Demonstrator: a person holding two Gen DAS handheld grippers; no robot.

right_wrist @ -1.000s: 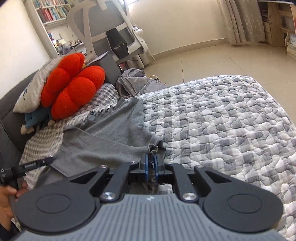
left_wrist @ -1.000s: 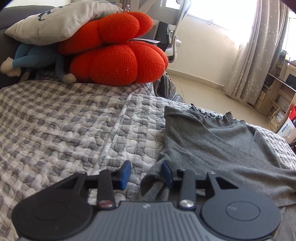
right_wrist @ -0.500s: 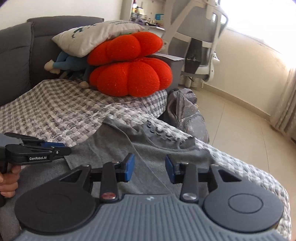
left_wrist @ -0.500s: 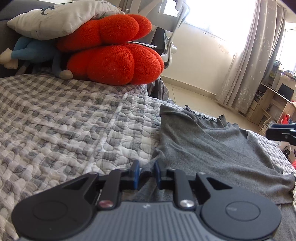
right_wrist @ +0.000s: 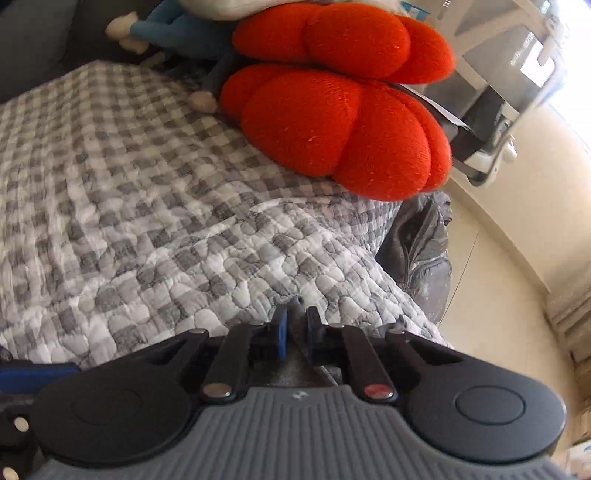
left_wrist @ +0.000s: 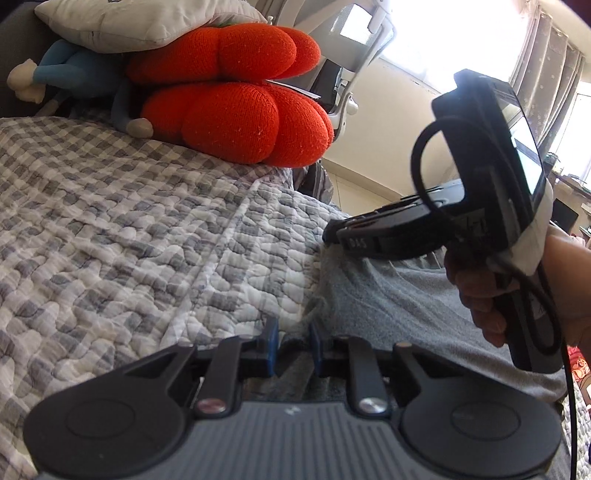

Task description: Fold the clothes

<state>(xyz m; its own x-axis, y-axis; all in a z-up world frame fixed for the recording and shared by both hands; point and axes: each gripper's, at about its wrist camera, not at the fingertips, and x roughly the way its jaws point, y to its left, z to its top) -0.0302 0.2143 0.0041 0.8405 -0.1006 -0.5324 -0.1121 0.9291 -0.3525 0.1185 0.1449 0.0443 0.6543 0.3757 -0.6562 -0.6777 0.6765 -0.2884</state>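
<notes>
A grey knit garment (left_wrist: 388, 302) lies on the checked quilt (left_wrist: 129, 229). My left gripper (left_wrist: 293, 345) is shut on the garment's near left corner, with fabric bunched between the blue pads. Just beyond it, a hand holds my right gripper (left_wrist: 328, 236), whose tip pinches the garment's far left edge. In the right wrist view, the right gripper (right_wrist: 297, 334) is closing, with a fold of grey fabric (right_wrist: 295, 365) pressed between its pads. The left gripper's blue pad (right_wrist: 37, 373) shows at the lower left edge there.
Two red cushions (left_wrist: 236, 122), a pale pillow (left_wrist: 140, 18) and a blue plush toy (left_wrist: 74, 70) are piled at the head of the bed. Past the bed's edge are a grey bag (right_wrist: 417, 254), a white office chair (right_wrist: 517, 74) and tiled floor.
The right gripper let go of the garment's corner, opened, swung across to the left and closed on its far edge. The left gripper closed on the near corner.
</notes>
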